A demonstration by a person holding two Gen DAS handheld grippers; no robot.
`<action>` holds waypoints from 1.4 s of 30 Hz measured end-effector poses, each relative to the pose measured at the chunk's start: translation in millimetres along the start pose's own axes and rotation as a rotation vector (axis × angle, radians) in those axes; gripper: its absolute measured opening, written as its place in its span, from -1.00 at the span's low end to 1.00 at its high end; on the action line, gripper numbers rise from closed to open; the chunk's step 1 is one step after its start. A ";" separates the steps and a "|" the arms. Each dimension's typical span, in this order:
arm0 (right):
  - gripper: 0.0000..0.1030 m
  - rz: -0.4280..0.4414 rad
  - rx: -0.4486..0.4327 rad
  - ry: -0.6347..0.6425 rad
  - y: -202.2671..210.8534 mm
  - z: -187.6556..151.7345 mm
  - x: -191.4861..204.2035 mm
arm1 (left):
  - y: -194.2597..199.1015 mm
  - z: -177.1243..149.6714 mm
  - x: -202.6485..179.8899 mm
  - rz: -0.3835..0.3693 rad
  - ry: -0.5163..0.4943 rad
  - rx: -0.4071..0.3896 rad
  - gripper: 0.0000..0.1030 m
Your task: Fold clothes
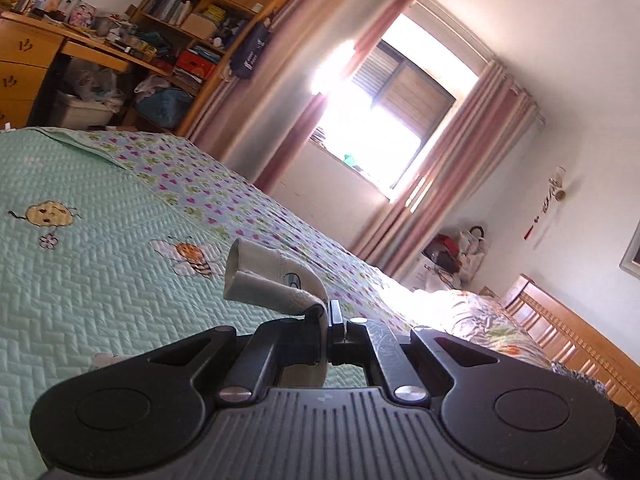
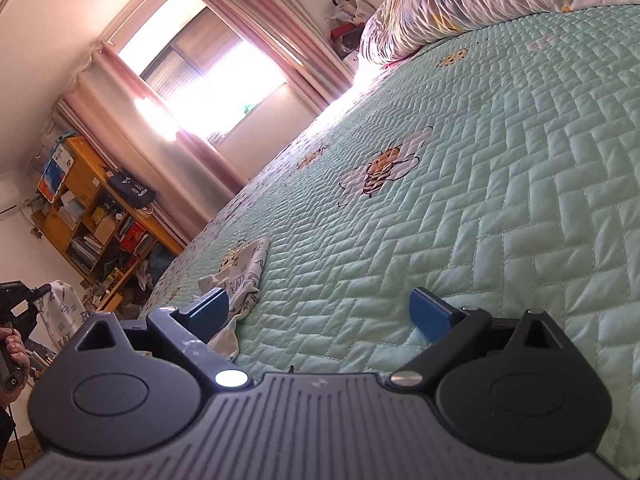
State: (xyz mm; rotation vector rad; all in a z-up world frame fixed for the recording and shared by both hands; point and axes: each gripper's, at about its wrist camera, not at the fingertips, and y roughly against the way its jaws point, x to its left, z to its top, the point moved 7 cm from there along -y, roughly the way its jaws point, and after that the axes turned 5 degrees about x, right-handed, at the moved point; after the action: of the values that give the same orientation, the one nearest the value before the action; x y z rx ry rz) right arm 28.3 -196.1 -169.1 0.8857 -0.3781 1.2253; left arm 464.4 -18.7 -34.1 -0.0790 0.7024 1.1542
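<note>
left hand-held gripper (image 1: 335, 322) in its own wrist view has its jaws pinched tight on a thin fold of a pale garment (image 1: 272, 280), which curls up ahead of the tips and also hangs down behind them, above the bed (image 1: 80, 184). that garment looks like soft knit cotton, whitish with a small printed mark and a rolled, tubular hem. only a narrow edge is caught, so it could slip free if the cloth is tugged, and the loose end could bunch into a crooked fold. under it the bedspread is mint green, quilted in a herringbone stitch, with embroidered bees and a heart-print border at the far side.

right hand-held gripper (image 2: 320, 312) in its own wrist view stands with jaws wide apart and nothing between them, low over the same quilt. just beyond its left blue pad (image 2: 210, 312) a crumpled printed cloth (image 2: 244, 280) lies on the bed, limp and wrinkled; the pad could snag it or drag it along the quilt. at the far left edge a person's hand (image 2: 12, 350) holds the other dark tool, with printed fabric (image 2: 64, 316) dangling from it, well apart from this one.
</note>
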 end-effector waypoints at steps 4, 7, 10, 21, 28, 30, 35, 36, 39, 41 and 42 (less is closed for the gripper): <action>0.88 0.007 0.004 0.000 0.1 0.5 -0.1 | -15.0 -39.6 -34.1 -0.034 -0.063 0.060 -0.95; 0.88 0.007 0.006 0.006 0.2 -0.5 0.7 | -26.5 -71.8 -56.5 -0.050 -0.129 0.104 -0.95; 0.88 0.007 0.006 0.009 0.5 -1.2 1.2 | -38.5 -101.4 -74.3 -0.058 -0.193 0.145 -0.95; 0.90 0.006 0.004 0.007 0.1 -1.3 2.1 | -63.9 -184.6 -90.4 0.013 -0.421 0.300 -0.83; 0.92 0.003 0.004 0.013 0.1 -2.8 3.1 | -73.1 -215.8 -100.4 0.073 -0.579 0.344 -0.63; 0.92 0.003 0.003 0.013 0.2 -3.2 3.2 | -77.2 -229.2 -106.2 0.114 -0.694 0.365 -0.46; 0.94 0.003 0.003 0.012 -0.2 -3.6 3.7 | -82.5 -270.8 -118.0 0.202 -1.079 0.424 -0.23; 0.94 0.004 0.003 0.011 -0.2 -3.5 3.5 | -81.2 -277.8 -120.1 0.207 -1.150 0.422 -0.13; 0.94 0.006 0.003 0.009 -0.1 -3.3 3.4 | -73.7 -298.6 -125.6 0.224 -1.372 0.383 0.39; 0.94 0.006 0.002 0.008 0.0 -3.3 3.6 | -64.8 -314.9 -129.8 0.213 -1.549 0.325 0.58; 0.94 0.006 0.002 0.007 0.1 -3.3 3.7 | -60.6 -322.2 -131.8 0.209 -1.627 0.296 0.59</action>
State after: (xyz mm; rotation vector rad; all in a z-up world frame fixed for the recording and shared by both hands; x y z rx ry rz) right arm 28.8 -191.2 -168.6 0.8824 -0.3739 1.2341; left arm 336.8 -281.4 -233.0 1.0943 -0.6007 0.9194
